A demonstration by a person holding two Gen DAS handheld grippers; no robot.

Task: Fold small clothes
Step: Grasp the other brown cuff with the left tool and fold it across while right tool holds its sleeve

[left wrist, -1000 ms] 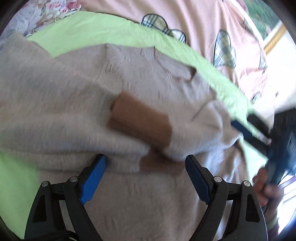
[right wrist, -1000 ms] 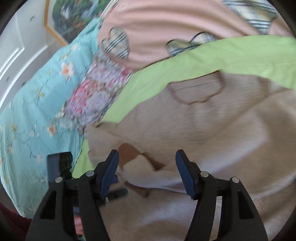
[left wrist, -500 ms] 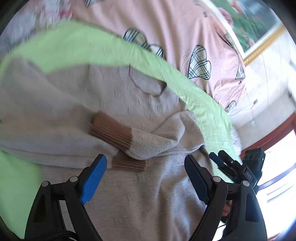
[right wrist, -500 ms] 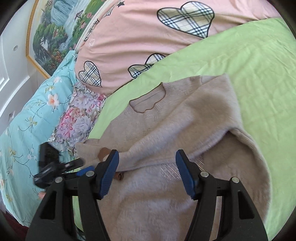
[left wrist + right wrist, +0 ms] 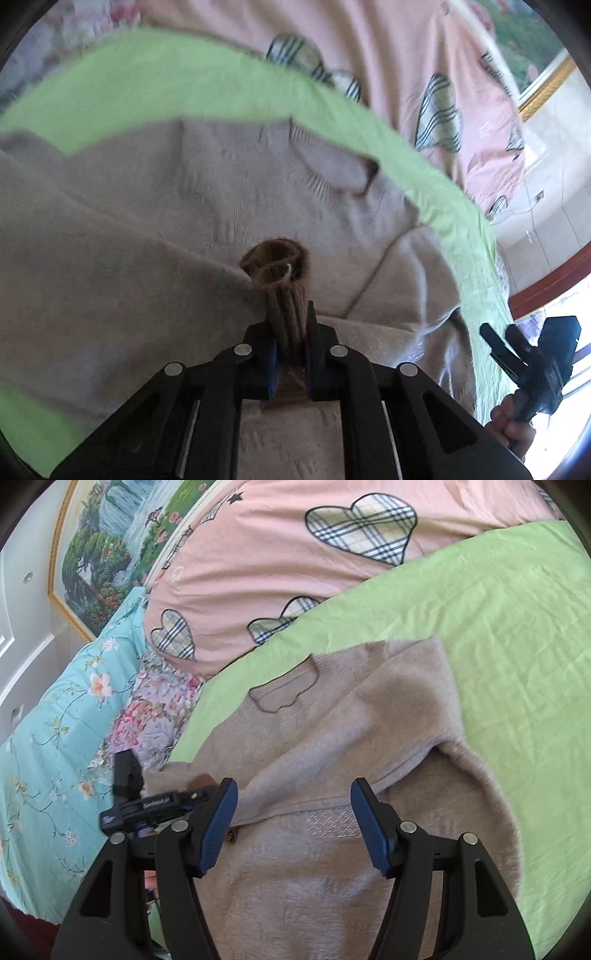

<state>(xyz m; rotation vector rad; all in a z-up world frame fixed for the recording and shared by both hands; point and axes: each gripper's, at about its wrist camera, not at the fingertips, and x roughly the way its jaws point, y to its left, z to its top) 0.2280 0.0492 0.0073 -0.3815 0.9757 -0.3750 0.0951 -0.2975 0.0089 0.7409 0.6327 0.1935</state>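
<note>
A: Left wrist view. Where does the beige sweater (image 5: pixel 155 229) lie relative to the left tongs (image 5: pixel 290 332)?

B: The sweater spreads over the green sheet (image 5: pixel 155 74) of the bed and fills the centre and left of the frame, its neckline toward the upper middle. The left tongs, at lower centre, are closing and already pinch the brown ribbed cuffs (image 5: pixel 284 291); the bunched cuff ends stand up just above the fingertips, and a sleeve trails from them to the left.

A: And the right tongs (image 5: pixel 293 823)?

B: In the right wrist view their jaws stand apart at lower centre, above the sweater's body with nothing gripped between them. The folded sleeve edge crosses the frame just above the blue pads (image 5: pixel 218 827). The neckline lies toward the upper centre, well clear of the fingertips.

A: Surroundings?

B: A pink quilt (image 5: pixel 258 565) with plaid hearts lies beyond the sheet in the upper frame; a turquoise floral cover (image 5: pixel 48 731) occupies the left. The left tongs appear at the left edge of the right wrist view, beside the sweater's left margin.
</note>
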